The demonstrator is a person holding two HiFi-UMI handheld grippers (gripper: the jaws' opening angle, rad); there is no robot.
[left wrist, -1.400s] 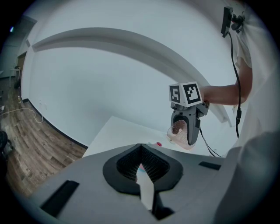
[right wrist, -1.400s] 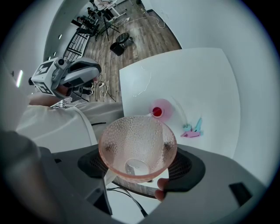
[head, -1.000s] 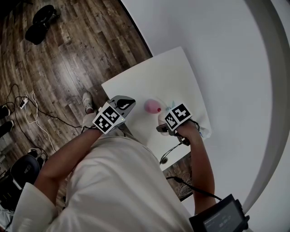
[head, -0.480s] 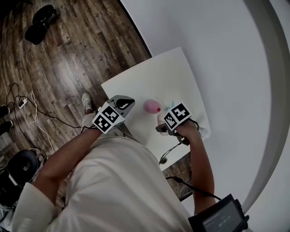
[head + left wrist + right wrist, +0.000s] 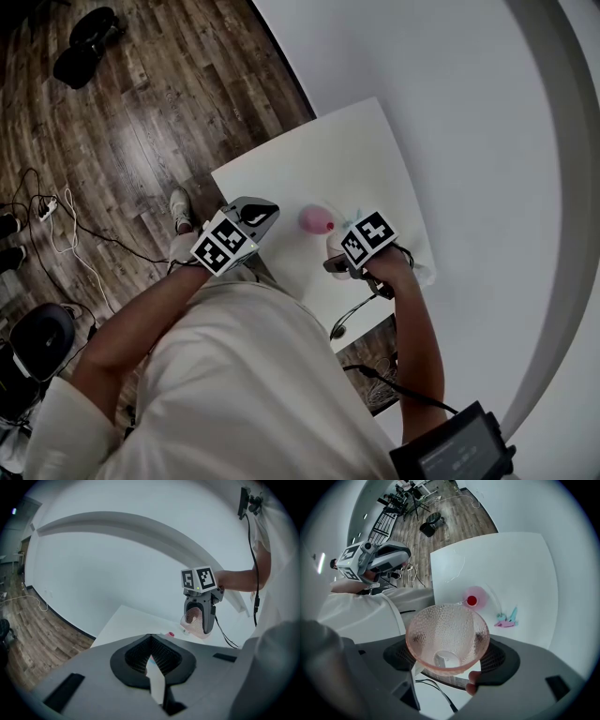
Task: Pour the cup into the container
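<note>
Cup [image 5: 446, 634] comes last, L to R: left gripper [image 5: 151, 663] hangs by table [image 5: 356, 150] edge, jaws about together, empty, prob. kept clear. Pink container [image 5: 315, 220] sits nearby w/ something red inside. Right gripper [image 5: 449, 658] clamps cup's sides just beside it, ready to tip.

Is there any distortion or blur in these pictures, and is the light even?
Head view: edges of the wall bend into arcs; soft, even light on the white table. Left gripper view: black fisheye corners, and the left tool looks soft. Right gripper view: same black corners; the pink cup is sharp, its dimples visible.
</note>
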